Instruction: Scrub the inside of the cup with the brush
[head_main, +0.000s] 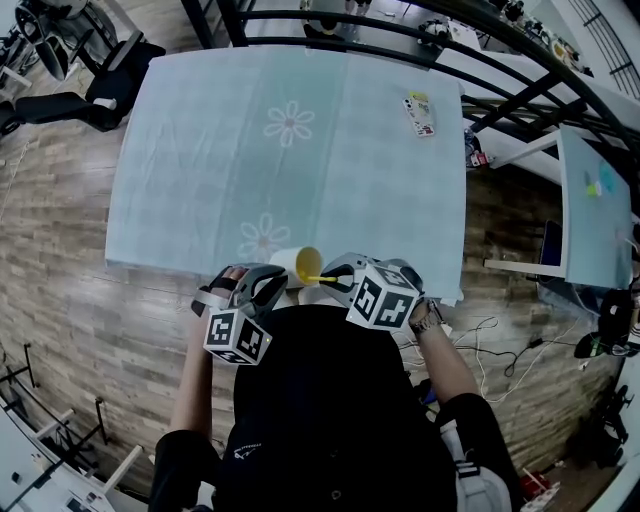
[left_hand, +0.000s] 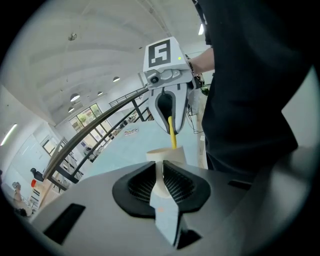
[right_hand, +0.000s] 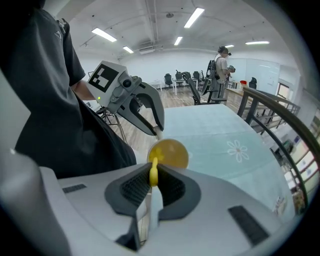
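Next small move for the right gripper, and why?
Probably slide the brush deeper into the cup and rub its wall: the right gripper is shut on the brush handle, the tip is at the mouth, and the left gripper clamps the cup's rim.

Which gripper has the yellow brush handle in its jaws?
The right gripper: its jaws pinch the yellow brush handle, whereas the left gripper clamps the cup by its wall.

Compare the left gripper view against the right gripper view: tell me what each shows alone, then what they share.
Left only: the cup's white outer wall. Right only: its yellow inside, a flower print, a person standing far off. Both: the left tool clamped on the cup, the right tool on the yellow brush, the table.
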